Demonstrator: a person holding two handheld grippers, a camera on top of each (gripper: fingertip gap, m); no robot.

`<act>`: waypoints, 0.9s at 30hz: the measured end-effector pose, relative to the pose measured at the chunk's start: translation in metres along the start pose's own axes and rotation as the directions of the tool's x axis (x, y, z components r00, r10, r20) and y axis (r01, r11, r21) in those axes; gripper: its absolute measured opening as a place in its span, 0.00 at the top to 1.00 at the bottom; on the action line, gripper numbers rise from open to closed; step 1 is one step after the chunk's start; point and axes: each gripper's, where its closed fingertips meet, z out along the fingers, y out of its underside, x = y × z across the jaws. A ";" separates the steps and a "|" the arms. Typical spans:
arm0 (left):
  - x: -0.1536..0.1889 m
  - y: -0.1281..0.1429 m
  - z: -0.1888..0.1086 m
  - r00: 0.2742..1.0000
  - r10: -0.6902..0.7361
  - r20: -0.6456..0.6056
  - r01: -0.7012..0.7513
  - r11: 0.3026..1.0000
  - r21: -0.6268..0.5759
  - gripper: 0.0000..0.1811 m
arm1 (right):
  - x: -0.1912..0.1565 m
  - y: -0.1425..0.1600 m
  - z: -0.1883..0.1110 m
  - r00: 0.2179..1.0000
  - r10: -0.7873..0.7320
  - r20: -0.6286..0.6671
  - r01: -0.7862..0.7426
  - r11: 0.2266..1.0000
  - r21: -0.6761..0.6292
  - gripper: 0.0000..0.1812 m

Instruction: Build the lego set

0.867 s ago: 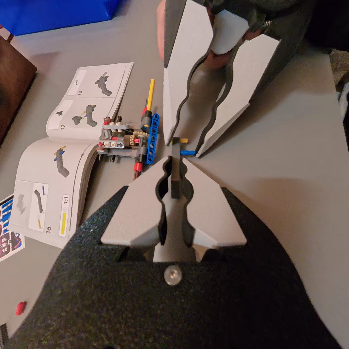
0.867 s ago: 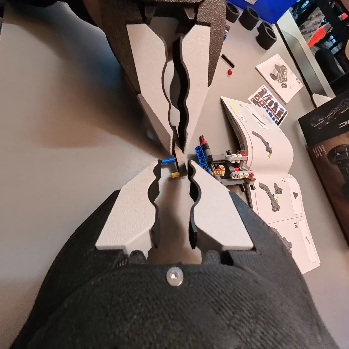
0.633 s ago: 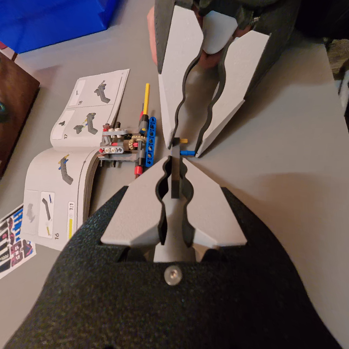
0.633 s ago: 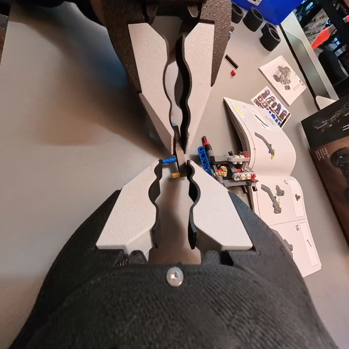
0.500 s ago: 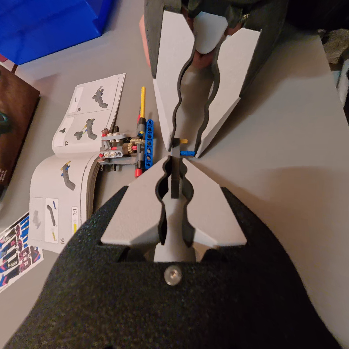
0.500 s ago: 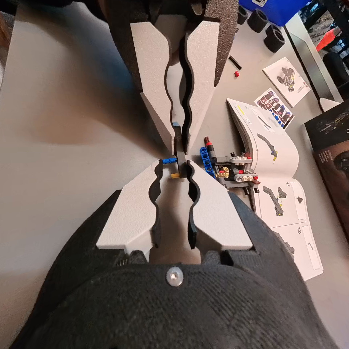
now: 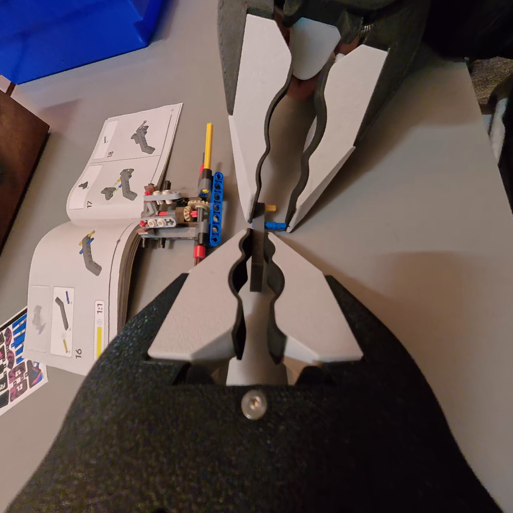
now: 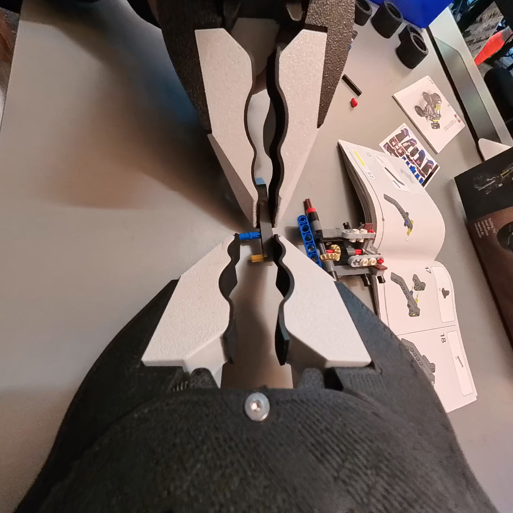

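My left gripper point(image 7: 256, 236) is shut on a dark grey beam point(image 7: 256, 269) and holds it edge-up above the grey table. A blue pin point(image 7: 274, 225) and a yellow pin point(image 7: 270, 207) stick out of the beam's side. My right gripper point(image 8: 255, 238) faces the left one tip to tip. One of its fingertips rests on the end of the blue pin point(image 8: 248, 236) and the other on the far face of the beam point(image 8: 266, 244). The partly built model point(image 7: 183, 213), with a blue beam, gears and a yellow axle, lies on the table beside the open booklet point(image 7: 83, 277).
A blue bin point(image 7: 69, 36) stands at the far left. A sticker sheet point(image 8: 410, 155), a leaflet point(image 8: 429, 113), black tyres point(image 8: 410, 47), a small red piece point(image 8: 354, 102) and a dark box point(image 8: 494, 194) lie beyond the booklet point(image 8: 402, 222). The table edge point(image 7: 472, 83) runs close on the right. My left and right fingertips are right by each other. Both grippers' tips are roughly 20 cm from the small red piece point(image 8: 354, 102).
Both grippers stay together on the beam. The right jaws have narrowed a little around the blue pin and beam. The held group has shifted slightly over the table.
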 end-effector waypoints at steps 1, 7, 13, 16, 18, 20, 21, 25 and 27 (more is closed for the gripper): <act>0.000 0.000 0.000 1.000 -0.003 0.001 0.003 1.000 -0.001 0.97 | 0.000 0.000 0.000 1.000 0.005 -0.001 -0.005 1.000 -0.002 0.88; -0.001 0.001 0.000 1.000 -0.008 0.006 0.008 1.000 -0.004 0.97 | 0.002 0.000 0.001 1.000 0.007 -0.025 -0.007 1.000 -0.006 0.88; -0.001 0.001 0.000 1.000 -0.013 0.008 0.013 1.000 -0.003 0.97 | 0.003 0.000 0.001 0.999 0.019 -0.040 -0.019 1.000 -0.007 0.89; 0.001 0.002 0.000 1.000 -0.005 -0.002 0.005 1.000 -0.012 0.97 | 0.003 0.001 0.002 0.999 0.010 -0.045 -0.011 1.000 -0.017 0.92; 0.000 0.002 0.000 1.000 -0.001 0.009 0.001 1.000 -0.012 0.97 | 0.004 0.001 0.002 0.999 0.016 -0.040 -0.017 1.000 -0.014 0.92; 0.000 0.002 0.000 1.000 -0.006 0.007 0.006 1.000 -0.011 0.97 | 0.004 0.001 0.002 0.999 0.012 -0.043 -0.013 1.000 -0.012 0.91; 0.000 0.002 0.000 1.000 -0.005 0.007 0.005 1.000 -0.009 0.97 | 0.004 0.000 0.002 0.999 0.006 -0.048 -0.007 1.000 -0.012 0.91; 0.001 0.002 0.000 1.000 0.005 0.011 -0.005 1.000 -0.011 0.97 | 0.003 0.001 0.002 0.999 0.009 -0.038 -0.009 1.000 -0.011 0.91; 0.001 0.002 0.000 1.000 0.011 0.019 -0.010 1.000 -0.011 0.97 | 0.003 0.001 0.002 0.999 0.012 -0.038 -0.013 1.000 -0.012 0.91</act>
